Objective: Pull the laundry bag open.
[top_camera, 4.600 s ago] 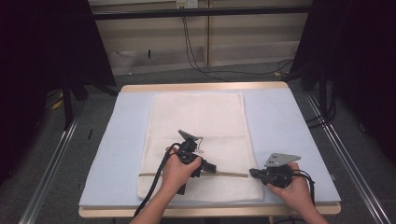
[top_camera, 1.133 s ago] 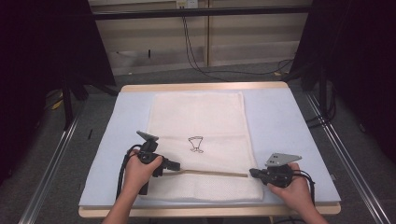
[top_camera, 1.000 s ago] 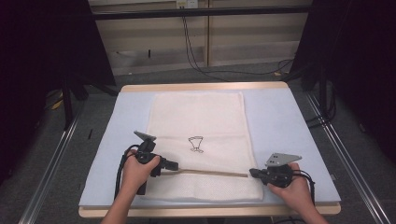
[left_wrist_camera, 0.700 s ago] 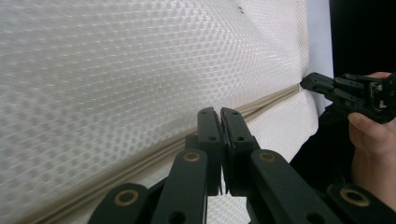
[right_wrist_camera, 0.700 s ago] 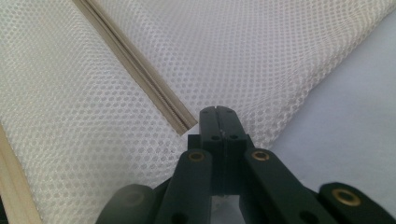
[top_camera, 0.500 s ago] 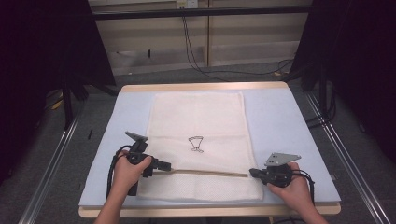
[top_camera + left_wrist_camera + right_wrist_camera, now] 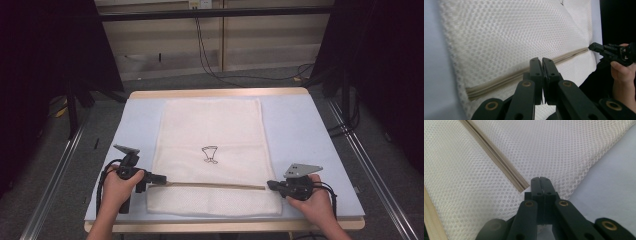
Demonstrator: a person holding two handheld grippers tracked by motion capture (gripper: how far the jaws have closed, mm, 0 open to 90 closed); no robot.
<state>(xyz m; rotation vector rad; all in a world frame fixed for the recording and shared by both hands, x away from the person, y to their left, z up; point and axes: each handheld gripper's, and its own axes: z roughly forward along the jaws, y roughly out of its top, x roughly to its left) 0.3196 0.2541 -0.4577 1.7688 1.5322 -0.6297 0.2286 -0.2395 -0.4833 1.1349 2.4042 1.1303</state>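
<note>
A pale blue surface point(image 7: 300, 135) spreads beyond both hand-held grippers, with a wooden edge point(image 7: 220, 93) at its far side. Past that, black cables point(image 7: 210, 60) trail across the grey floor point(image 7: 165, 82).

Mesh bag point(image 7: 212, 150) lies flat at the middle of the table point(image 7: 300, 125); its zipper point(image 7: 215, 185) runs crosswise near the front edge, between left gripper point(image 7: 162, 178) and right gripper point(image 7: 270, 185)

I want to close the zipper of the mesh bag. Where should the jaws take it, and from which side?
Probably at the zipper end by the left gripper, coming in level from the bag's left edge: the pull is hidden behind the shut jaws, and the zipper band lies flat, crosswise on the mesh bag.
</note>
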